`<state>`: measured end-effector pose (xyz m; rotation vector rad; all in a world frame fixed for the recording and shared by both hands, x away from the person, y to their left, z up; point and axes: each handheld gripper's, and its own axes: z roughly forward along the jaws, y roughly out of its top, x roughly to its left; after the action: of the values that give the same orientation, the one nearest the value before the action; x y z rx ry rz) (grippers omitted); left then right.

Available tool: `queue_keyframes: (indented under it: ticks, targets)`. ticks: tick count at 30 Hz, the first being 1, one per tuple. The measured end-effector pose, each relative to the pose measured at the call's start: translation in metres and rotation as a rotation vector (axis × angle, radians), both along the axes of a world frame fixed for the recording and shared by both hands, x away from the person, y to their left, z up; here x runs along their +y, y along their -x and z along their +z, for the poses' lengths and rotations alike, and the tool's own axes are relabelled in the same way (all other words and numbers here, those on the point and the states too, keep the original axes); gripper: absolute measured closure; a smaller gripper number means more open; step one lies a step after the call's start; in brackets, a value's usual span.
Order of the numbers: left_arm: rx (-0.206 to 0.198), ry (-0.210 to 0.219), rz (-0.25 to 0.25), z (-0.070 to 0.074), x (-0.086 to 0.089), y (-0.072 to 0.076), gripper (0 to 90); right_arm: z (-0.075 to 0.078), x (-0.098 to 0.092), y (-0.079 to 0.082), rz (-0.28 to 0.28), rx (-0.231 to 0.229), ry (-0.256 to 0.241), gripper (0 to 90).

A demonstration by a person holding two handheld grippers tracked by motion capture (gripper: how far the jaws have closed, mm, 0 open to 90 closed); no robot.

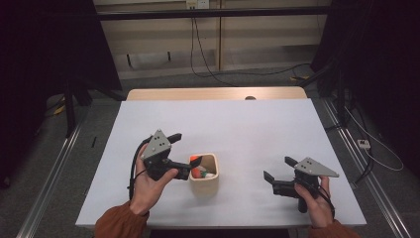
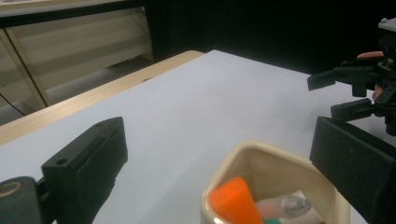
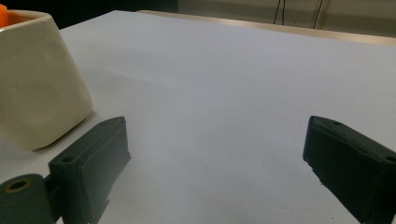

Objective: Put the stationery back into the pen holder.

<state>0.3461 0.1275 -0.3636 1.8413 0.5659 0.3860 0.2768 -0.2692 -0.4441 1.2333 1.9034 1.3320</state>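
Cup [image 1: 204, 174] on table [image 1: 237, 119], near front edge, left of centre. Small items [image 1: 200, 168] inside cup. Left gripper [image 1: 182, 154] just left of cup, one jaw beside cup's left wall. Right gripper [image 1: 277, 168] well right of cup, apart from it, jaws toward cup.

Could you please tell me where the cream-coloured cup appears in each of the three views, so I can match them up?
High view: the cup sits low and centre on the white table, just right of the left gripper.
Left gripper view: bottom centre-right, rim up, with an orange piece inside.
Right gripper view: far left, seen from its side.
Shared landmark: the orange piece at the cup's rim.
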Motion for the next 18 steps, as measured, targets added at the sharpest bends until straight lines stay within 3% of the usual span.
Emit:
queue_keyframes:
  ticks: [5, 18]
  targets:
    - [0.006, 0.001, 0.005, -0.001, 0.01, 0.0, 3.6, 0.0, 0.001, 0.0, 0.002, 0.006, -0.004, 6.4]
    - [0.025, -0.037, 0.085, -0.009, 0.032, 0.001, 4.0, -0.001, -0.001, 0.0, 0.003, 0.006, -0.002, 6.2]
